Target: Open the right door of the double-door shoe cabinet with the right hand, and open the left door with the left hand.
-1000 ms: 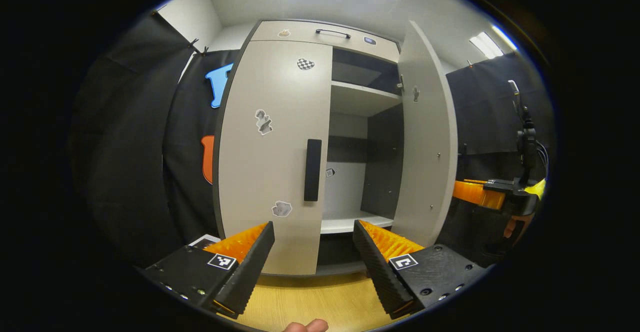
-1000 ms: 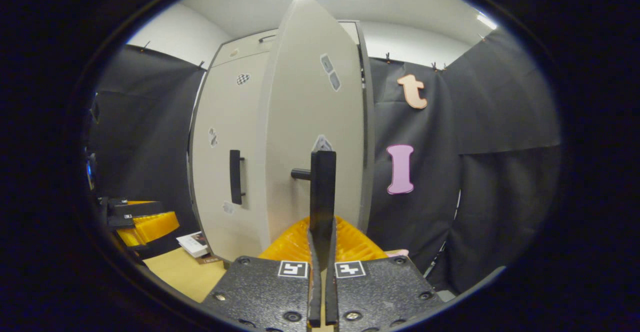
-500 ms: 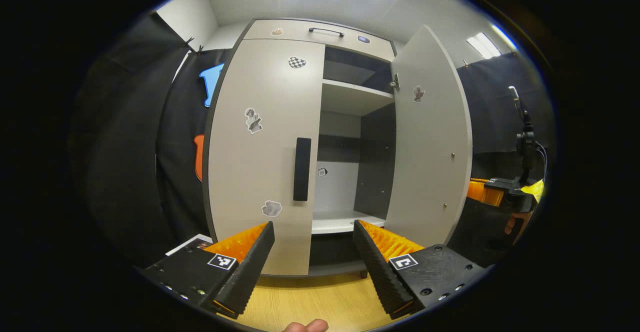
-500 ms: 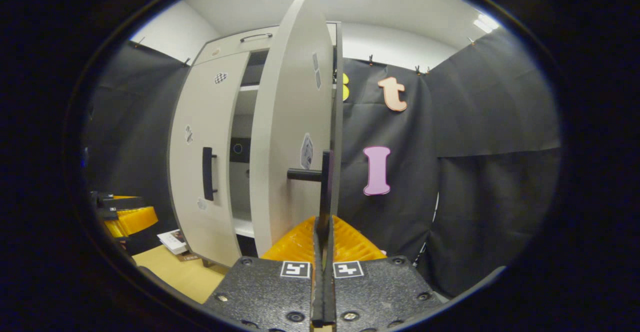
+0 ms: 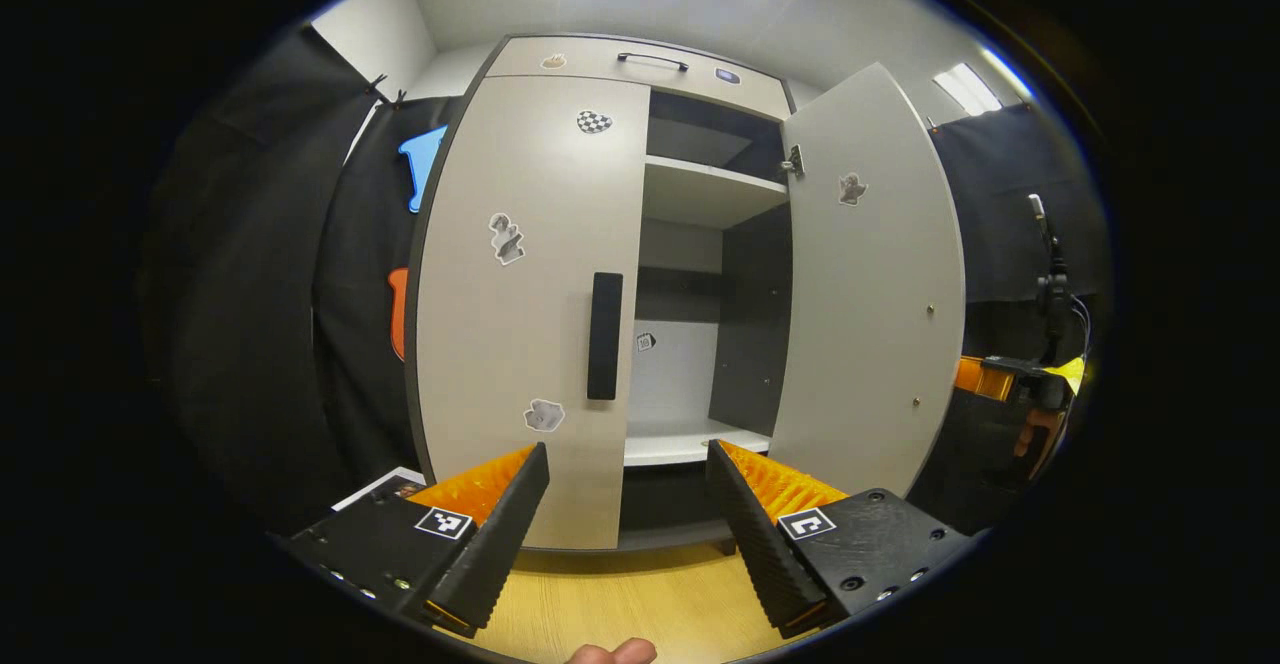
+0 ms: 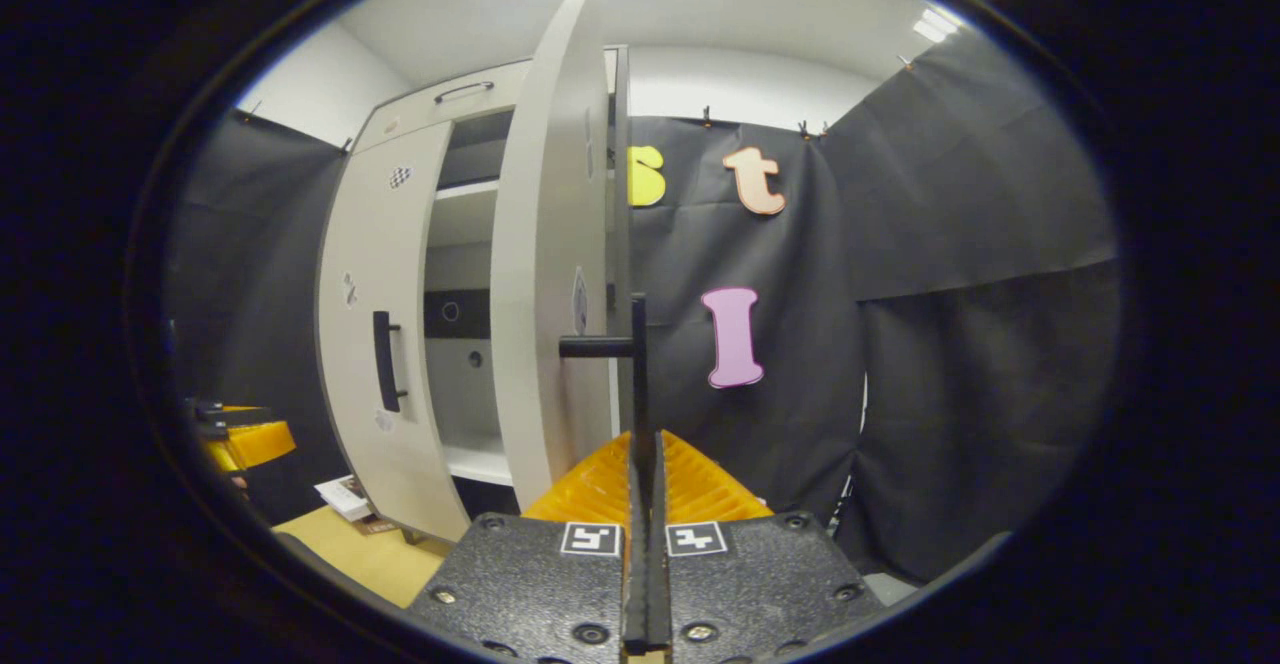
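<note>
The right gripper (image 6: 645, 504) had its fingers clamped on the right door's handle (image 6: 637, 384). Over the last second the right door (image 5: 870, 284) swung wider, exposing the cabinet's shelves (image 5: 700, 189). The left gripper (image 5: 625, 514) hung wide open and empty, facing the left door's handle (image 5: 604, 336). The left door (image 5: 520, 294) stood closed, probably next.

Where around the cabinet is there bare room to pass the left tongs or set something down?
Bare patches: the wooden floor before the left door, and the lower shelf between that door and the open right door. Crowded: the floor at the cabinet's left foot, where a booklet lies, and beyond the right door, where the right tongs grip its handle.
</note>
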Tool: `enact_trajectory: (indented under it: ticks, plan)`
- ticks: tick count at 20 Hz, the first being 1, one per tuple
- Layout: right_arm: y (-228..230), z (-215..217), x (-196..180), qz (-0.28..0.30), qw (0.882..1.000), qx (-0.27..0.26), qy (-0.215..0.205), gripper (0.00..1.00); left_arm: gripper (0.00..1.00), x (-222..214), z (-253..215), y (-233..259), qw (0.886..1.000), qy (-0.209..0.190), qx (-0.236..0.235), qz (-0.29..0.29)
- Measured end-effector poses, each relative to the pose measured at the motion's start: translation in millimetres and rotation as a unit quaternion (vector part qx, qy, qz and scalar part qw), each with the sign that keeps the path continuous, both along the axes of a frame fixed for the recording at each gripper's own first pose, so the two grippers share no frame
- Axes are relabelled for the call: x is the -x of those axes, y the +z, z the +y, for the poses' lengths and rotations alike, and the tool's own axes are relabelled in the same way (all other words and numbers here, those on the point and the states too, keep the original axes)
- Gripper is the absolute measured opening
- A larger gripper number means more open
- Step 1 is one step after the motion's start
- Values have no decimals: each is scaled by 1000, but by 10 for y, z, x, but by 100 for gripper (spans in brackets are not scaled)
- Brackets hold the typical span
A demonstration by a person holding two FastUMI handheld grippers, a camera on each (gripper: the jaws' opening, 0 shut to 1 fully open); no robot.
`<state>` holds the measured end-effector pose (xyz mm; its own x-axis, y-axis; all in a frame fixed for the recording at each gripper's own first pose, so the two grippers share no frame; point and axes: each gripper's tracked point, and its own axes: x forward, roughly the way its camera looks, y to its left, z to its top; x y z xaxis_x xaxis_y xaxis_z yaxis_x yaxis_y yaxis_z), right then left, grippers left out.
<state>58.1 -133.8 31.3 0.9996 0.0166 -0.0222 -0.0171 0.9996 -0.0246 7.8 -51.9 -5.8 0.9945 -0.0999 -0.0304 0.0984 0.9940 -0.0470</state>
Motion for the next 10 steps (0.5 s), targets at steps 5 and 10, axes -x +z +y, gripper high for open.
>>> enact_trajectory:
  ticks: [5,10]
  plan:
    - [-18,-10,59,7,1000,7,8,4,95,38,30,4,1000,6,1,0]
    - [-39,-38,539,3,1000,14,-10,4,95,94,122,20,1000,15,-3,-5]
